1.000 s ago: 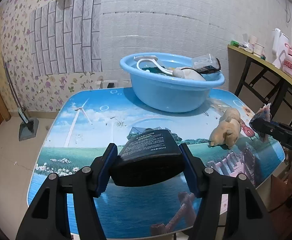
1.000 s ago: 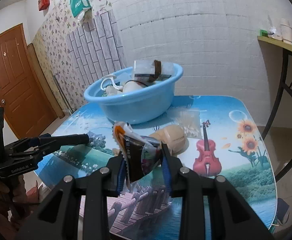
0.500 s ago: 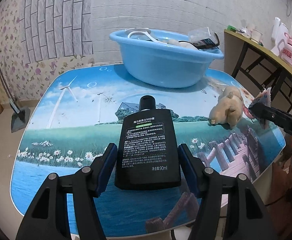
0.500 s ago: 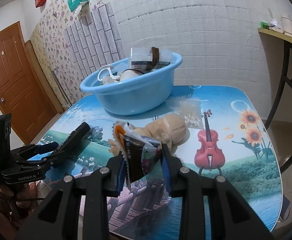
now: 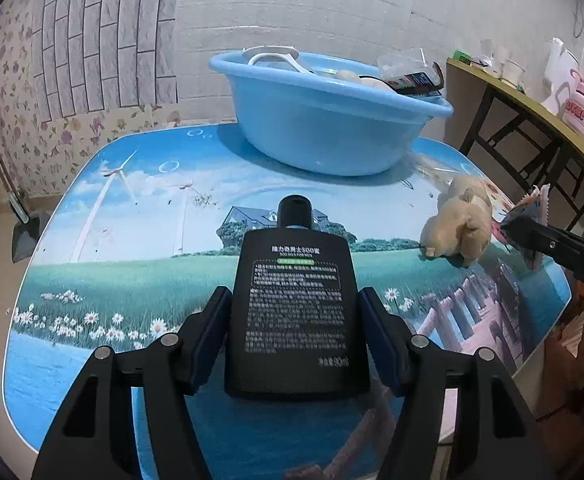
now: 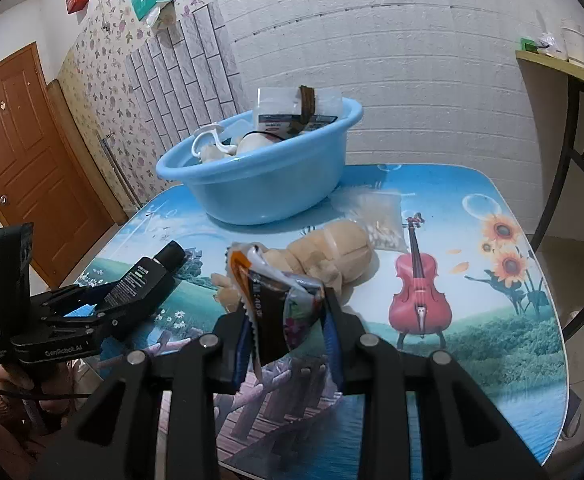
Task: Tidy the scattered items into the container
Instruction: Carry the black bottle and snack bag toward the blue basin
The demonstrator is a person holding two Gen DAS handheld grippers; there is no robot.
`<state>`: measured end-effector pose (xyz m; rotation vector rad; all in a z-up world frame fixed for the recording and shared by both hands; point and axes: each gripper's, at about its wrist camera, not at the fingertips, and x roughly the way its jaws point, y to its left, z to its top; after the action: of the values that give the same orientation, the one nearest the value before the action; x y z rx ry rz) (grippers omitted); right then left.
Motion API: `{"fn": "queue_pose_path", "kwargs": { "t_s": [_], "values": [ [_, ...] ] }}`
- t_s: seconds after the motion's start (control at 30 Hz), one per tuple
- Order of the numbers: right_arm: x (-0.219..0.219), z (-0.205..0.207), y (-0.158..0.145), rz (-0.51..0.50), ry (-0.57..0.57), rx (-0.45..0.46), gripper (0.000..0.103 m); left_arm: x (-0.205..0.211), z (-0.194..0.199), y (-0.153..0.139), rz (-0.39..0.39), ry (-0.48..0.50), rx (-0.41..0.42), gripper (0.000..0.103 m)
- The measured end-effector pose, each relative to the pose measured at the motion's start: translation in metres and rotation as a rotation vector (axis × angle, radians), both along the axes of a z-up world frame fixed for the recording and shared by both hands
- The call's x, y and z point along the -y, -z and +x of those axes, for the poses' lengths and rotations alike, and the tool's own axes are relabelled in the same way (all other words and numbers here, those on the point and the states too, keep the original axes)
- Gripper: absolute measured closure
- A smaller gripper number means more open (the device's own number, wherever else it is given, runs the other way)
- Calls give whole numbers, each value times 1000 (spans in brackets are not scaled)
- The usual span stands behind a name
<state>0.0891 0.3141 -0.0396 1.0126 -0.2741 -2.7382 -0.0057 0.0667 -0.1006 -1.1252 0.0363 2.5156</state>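
Plush toy lies between basin and right hand-held gripper clamping snack packet.

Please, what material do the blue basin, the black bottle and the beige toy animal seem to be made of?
Blue basin: probably plastic, smooth with a soft sheen and a moulded rolled rim.
Black bottle, held in the left claw: likely matte plastic, with white printed text and hardly any glare.
Beige toy animal: apparently plush fabric, with a fuzzy, stitched surface.
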Motion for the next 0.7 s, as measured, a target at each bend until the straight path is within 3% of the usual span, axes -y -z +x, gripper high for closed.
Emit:
{"fn": "queue_pose_path", "kwargs": {
  "t_s": [0.23, 0.7],
  "values": [
    [0, 3, -3, 7, -5, -8, 72, 4, 3, -6, 23, -15, -37, 41],
    [14, -4, -37, -20, -59, -89, 72, 13, 7, -86, 84, -45, -171, 41]
  ]
}}
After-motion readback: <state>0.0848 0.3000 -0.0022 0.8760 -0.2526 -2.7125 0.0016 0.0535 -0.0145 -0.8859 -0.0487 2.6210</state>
